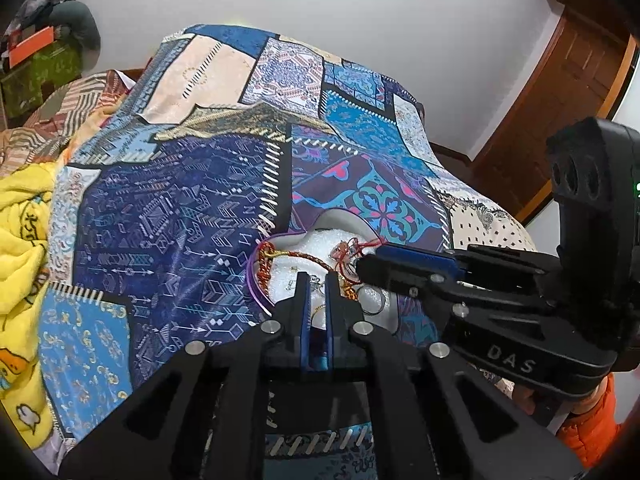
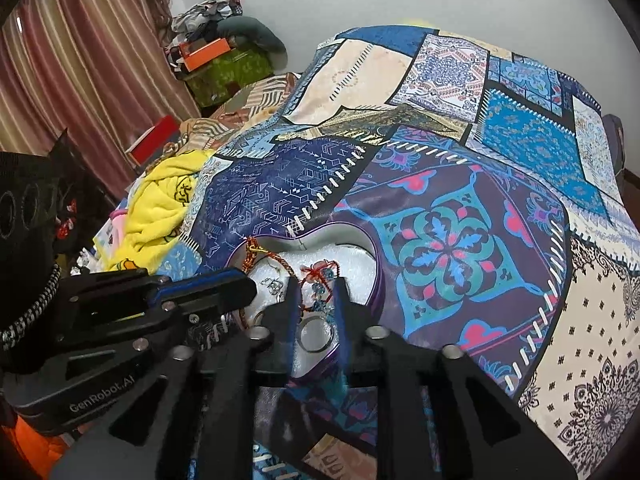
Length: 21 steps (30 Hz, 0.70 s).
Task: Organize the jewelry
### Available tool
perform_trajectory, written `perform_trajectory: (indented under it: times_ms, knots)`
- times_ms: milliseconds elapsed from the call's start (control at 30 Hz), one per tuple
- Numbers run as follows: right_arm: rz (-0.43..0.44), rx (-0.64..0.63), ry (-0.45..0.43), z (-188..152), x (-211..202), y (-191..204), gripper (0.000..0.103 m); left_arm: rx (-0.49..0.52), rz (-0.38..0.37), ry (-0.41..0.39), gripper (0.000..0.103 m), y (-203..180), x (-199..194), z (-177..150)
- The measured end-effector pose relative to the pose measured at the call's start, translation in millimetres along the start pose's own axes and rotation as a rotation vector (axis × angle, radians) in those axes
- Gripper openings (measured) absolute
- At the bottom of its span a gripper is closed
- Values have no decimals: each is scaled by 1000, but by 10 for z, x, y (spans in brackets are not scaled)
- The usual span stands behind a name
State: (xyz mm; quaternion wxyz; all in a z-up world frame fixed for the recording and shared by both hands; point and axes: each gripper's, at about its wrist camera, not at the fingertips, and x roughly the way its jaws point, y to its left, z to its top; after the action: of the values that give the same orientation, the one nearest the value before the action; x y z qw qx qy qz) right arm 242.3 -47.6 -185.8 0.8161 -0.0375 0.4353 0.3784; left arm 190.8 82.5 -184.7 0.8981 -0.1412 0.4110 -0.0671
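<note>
Jewelry (image 2: 320,280) in heart-shaped box (image 2: 374,280); both hand-held grippers (image 1: 316,280) (image 2: 316,284) apart above it.

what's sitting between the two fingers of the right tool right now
In the right wrist view, a red cord bracelet with blue charms and, nearer the camera, a silver ring lie between the right tool's fingers, on the white foam of the heart-shaped box.

One heart-shaped tray (image 2: 374,276), two metal rings (image 2: 316,334), two braided cords (image 2: 252,258), two tools (image 2: 316,284).
</note>
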Motion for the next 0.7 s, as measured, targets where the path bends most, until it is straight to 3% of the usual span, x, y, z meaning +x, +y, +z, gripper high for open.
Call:
perform_trajectory:
  times_ms: [67, 267, 400, 700]
  knots:
    - [7, 6, -18, 8, -73, 8, 23, -2, 13, -17, 11, -3, -81, 16]
    - [-11, 4, -103, 60, -428, 87, 23, -1, 41, -90, 11, -48, -443, 97]
    - [-12, 15, -215, 99, -913, 173, 23, 10, 58, -169, 11, -143, -808, 156]
    - [-54, -28, -525, 15, -2115, 619, 23, 121, 134, -469, 11, -695, -1985, 129]
